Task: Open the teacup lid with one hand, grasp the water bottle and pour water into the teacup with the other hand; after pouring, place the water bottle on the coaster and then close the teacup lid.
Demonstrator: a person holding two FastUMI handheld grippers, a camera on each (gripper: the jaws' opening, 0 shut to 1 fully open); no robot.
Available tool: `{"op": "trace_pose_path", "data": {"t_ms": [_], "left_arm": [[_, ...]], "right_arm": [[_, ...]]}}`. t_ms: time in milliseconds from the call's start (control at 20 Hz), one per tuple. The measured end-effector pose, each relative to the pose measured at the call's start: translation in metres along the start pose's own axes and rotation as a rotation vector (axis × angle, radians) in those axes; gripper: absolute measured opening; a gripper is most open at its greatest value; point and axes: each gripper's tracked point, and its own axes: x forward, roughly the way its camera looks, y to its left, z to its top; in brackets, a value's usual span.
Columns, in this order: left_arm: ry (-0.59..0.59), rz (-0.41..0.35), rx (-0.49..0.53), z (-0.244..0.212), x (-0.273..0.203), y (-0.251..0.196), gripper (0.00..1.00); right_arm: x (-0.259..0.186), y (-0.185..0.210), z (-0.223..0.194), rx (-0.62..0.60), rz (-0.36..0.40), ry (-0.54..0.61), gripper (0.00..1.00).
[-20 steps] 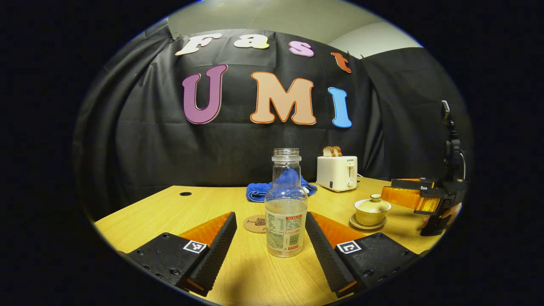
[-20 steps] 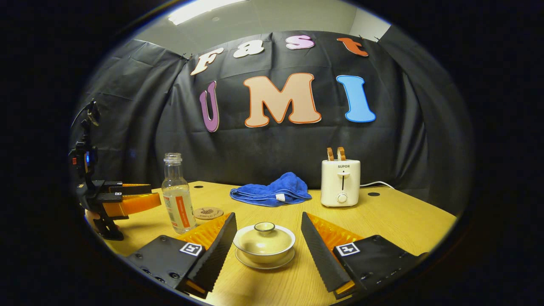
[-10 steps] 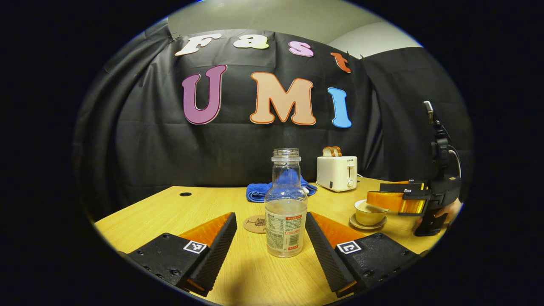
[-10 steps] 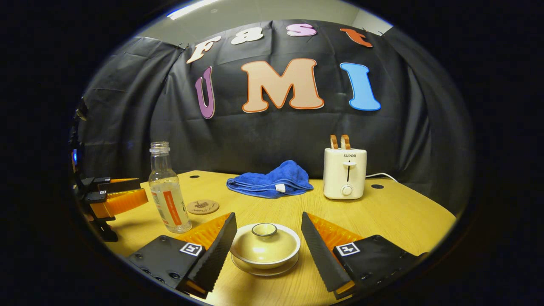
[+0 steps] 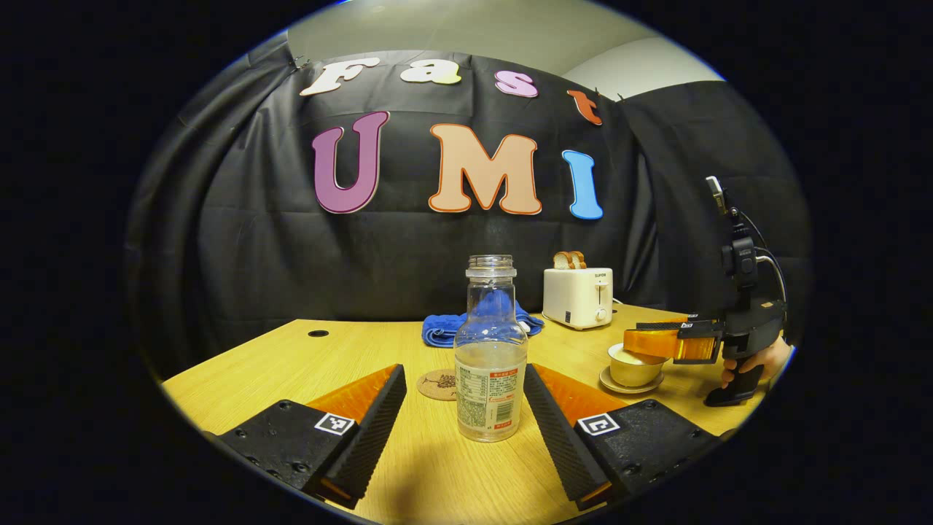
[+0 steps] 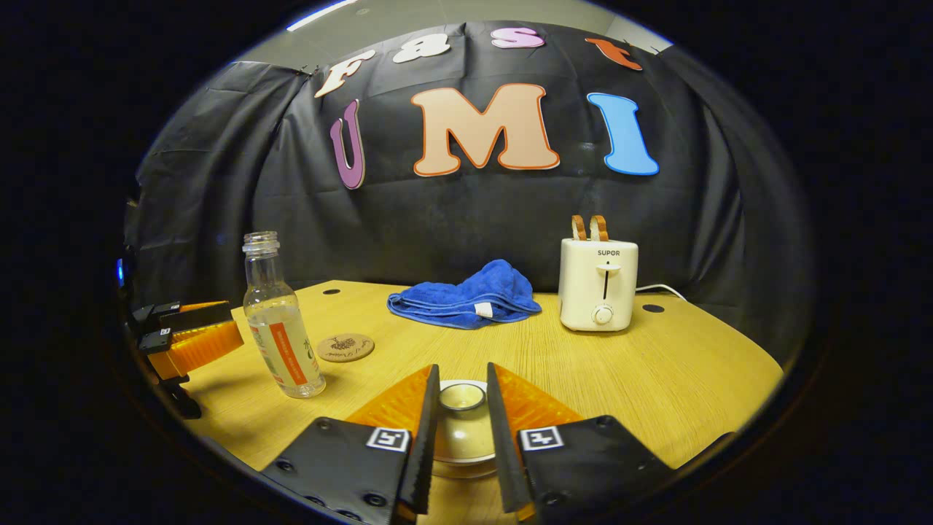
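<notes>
The teacup lid [image 6: 461, 397] sits on the teacup [image 6: 464, 437], right between the right tongs [image 6: 462, 430], which look pinched on its little knob, so the lid-opening step is in hand. Next, I think, they need to lift the lid straight up. The water bottle [image 5: 490, 350] stands open and part full between the spread left tongs [image 5: 466, 423], not touching them, with the coaster [image 5: 437, 383] just behind it on the surface [image 5: 350, 350].

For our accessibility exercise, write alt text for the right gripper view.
The right gripper has its two fingers closed in around the knob of a teacup lid. To the left stands an uncapped water bottle beside a coaster.
</notes>
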Motion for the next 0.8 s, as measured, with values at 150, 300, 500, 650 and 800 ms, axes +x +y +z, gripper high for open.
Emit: {"op": "trace_pose_path", "data": {"t_ms": [150, 300, 500, 650, 800], "left_arm": [[0.001, 0.0, 0.0, -0.001, 0.0, 0.0, 0.95], [0.001, 0.0, -0.001, 0.0, -0.001, 0.0, 0.95], [0.002, -0.007, -0.001, 0.0, 0.0, -0.002, 0.95], [0.004, -0.047, -0.001, -0.001, 0.003, -0.009, 0.94], [0.003, -0.083, -0.002, -0.001, 0.007, -0.016, 0.95]], "right_arm": [[0.001, 0.002, 0.001, -0.007, 0.005, -0.001, 0.34], [-0.002, 0.002, 0.001, -0.007, 0.014, -0.009, 0.34], [-0.005, 0.001, 0.008, 0.008, 0.018, -0.054, 0.34], [-0.01, 0.002, 0.013, 0.005, 0.028, -0.098, 0.34], [-0.014, -0.001, 0.017, 0.01, 0.022, -0.122, 0.34]]}}
